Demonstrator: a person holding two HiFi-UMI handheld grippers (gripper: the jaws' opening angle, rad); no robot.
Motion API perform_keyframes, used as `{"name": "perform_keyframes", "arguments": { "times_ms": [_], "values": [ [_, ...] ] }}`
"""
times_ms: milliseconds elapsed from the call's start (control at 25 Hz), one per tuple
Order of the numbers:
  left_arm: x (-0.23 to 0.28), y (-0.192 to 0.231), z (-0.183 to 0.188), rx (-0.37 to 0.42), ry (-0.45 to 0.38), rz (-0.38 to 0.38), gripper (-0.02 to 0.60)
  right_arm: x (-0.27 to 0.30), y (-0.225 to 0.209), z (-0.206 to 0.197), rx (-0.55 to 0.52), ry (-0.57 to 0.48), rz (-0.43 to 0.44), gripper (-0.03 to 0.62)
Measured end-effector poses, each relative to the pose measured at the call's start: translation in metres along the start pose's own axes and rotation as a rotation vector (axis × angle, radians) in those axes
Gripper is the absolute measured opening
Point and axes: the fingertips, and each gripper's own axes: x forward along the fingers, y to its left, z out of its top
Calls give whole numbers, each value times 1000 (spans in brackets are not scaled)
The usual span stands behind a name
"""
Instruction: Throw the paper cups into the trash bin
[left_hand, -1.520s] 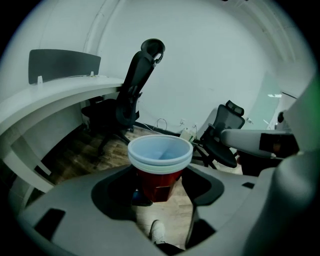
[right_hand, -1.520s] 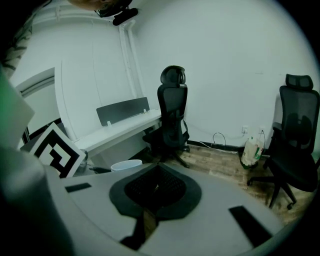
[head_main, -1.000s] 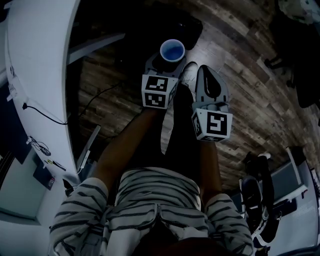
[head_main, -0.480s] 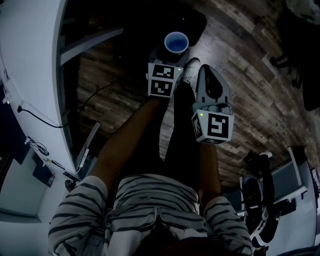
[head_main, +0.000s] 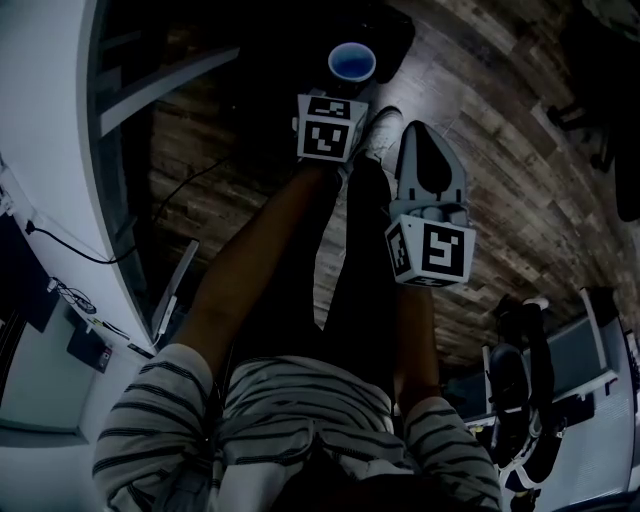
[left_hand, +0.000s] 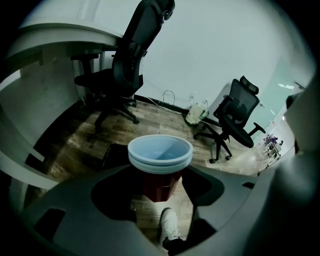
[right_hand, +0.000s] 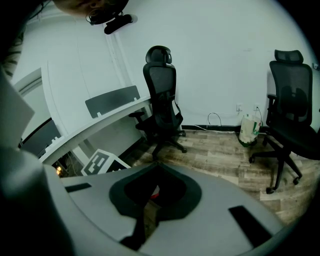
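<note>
Dim office w/ plank floor (head_main: 500, 180); a white desk (head_main: 50, 150) curves along our left. Our left gripper (left_hand: 159, 186) pinches the paper cups (left_hand: 160, 152), held out over the floor ahead of our shoe (left_hand: 169, 227). Right gripper (right_hand: 154, 202): jaws pressed together, nothing btwn. Risk: if we let go early they land on the floor, since the dark shape (head_main: 395, 45) beyond may be the bin, can't tell. Cups: two nested, red wall, pale rims, upright.

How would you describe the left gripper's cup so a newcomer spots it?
Over the wooden floor, ahead of the person's legs, the left gripper points forward. Its jaws clamp the paper cup: red outside, pale inside, doubled rim, the only cup visible.
</note>
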Motion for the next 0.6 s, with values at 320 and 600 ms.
{"name": "perform_keyframes", "arguments": {
  "times_ms": [320, 600],
  "values": [
    [41, 22, -18, 14, 76, 24, 301, 3, 0, -9, -9, 15, 5, 9],
    [67, 36, -27, 13, 115, 34, 301, 11, -3, -13, -11, 23, 0, 9]
  ]
}}
